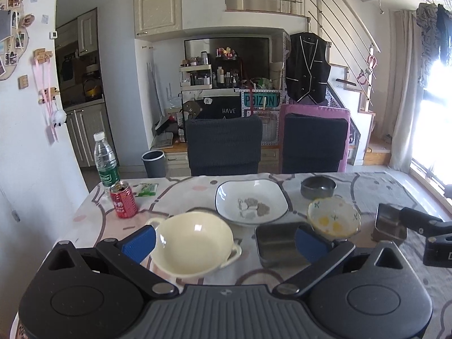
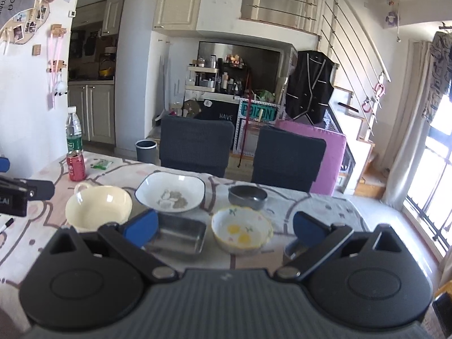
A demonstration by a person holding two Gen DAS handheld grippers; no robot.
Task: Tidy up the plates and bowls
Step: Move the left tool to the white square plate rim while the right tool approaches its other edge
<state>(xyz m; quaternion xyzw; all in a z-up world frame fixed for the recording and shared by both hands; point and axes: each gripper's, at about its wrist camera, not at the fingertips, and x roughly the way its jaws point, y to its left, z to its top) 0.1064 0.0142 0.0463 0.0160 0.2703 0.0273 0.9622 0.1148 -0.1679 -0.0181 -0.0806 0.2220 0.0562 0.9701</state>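
Note:
Several dishes stand on the patterned tablecloth (image 1: pixel 367 186). A cream two-handled bowl (image 1: pixel 192 243) lies between the spread fingers of my open left gripper (image 1: pixel 224 243), ungripped. Behind it is a white square plate (image 1: pixel 251 202) with food scraps, and a dark grey bowl (image 1: pixel 317 188) stands to the right of that plate. A floral bowl (image 1: pixel 333 217) and a steel tray (image 1: pixel 278 244) sit near the right finger. My right gripper (image 2: pixel 224 227) is open above the steel tray (image 2: pixel 178 236) and floral bowl (image 2: pixel 241 230), holding nothing. Its right finger partly hides a small steel container (image 2: pixel 291 250).
A red can (image 1: pixel 123 200), a water bottle (image 1: pixel 105 159) and a green packet (image 1: pixel 147 189) stand at the table's far left. Two dark chairs (image 1: pixel 224 147) are pushed in behind the table. A black marker (image 2: pixel 7 224) lies at the left. The small steel container (image 1: pixel 389 223) sits at the right.

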